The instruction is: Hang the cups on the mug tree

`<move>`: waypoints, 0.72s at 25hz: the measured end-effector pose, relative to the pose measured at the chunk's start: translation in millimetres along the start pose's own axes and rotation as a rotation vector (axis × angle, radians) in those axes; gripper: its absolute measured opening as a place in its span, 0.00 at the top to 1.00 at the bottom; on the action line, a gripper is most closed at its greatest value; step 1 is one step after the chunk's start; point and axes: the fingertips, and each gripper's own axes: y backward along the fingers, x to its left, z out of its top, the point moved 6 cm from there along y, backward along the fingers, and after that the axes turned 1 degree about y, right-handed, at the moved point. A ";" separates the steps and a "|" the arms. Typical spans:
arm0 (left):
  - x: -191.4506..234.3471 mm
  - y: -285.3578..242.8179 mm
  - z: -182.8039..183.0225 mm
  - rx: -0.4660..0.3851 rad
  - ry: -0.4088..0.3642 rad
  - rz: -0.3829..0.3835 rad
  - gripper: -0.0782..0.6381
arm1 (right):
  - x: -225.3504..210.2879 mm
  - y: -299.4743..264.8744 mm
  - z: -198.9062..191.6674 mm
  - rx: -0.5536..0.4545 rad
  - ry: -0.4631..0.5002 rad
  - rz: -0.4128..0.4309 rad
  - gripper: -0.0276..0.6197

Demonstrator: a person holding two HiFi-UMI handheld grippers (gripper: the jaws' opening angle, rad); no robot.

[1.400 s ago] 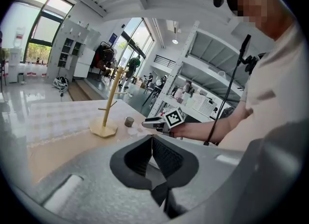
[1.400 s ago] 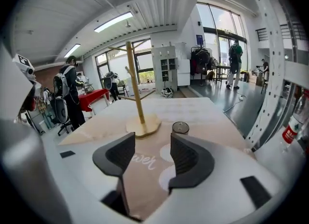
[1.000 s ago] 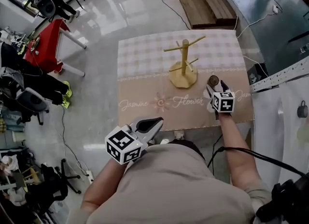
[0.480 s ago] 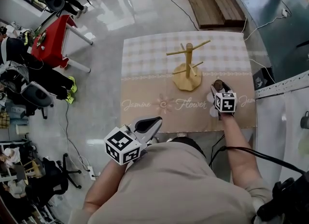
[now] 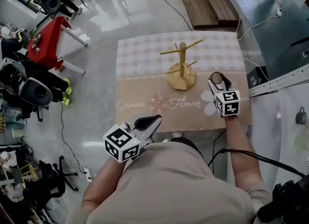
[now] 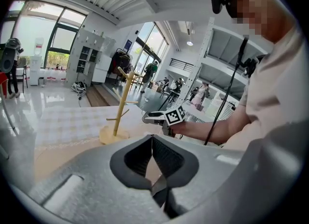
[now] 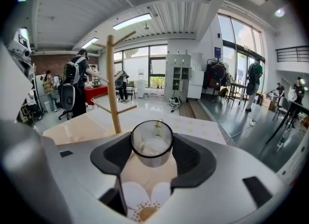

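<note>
The table (image 5: 145,59) carries a checked and tan cloth with a flower print (image 5: 208,107) near its right edge. The mug tree (image 5: 182,66) stands a little right of the table's middle, upright on its round base, with its pegs angled upward.

The right gripper (image 7: 152,144) reaches in over the near right part of the table, just right of the tree's base and apart from it. Its jaws are clamped on a clear cup (image 5: 216,77), and the right gripper view shows a dark pad against each side of the glass. The cup's open mouth faces up and its handle is on the side away from the gripper's body. The flower print lies on the cloth beneath the jaws. No view shows whether the cup rests on the cloth or is lifted off it.

The left gripper (image 5: 153,120) is held at the table's near edge, left of the middle and well apart from tree and cup. Its jaws are together at the tips with nothing between them, and they point toward the tree.
</note>
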 end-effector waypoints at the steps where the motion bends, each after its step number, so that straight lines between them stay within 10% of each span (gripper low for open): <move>1: -1.9 -1.4 0.6 -0.002 -0.003 -0.006 0.88 | 0.6 5.2 11.1 -0.021 0.016 0.007 0.54; 18: -7.1 10.2 0.7 -0.043 0.000 0.016 0.88 | 19.7 54.0 169.0 -0.304 0.334 0.038 0.54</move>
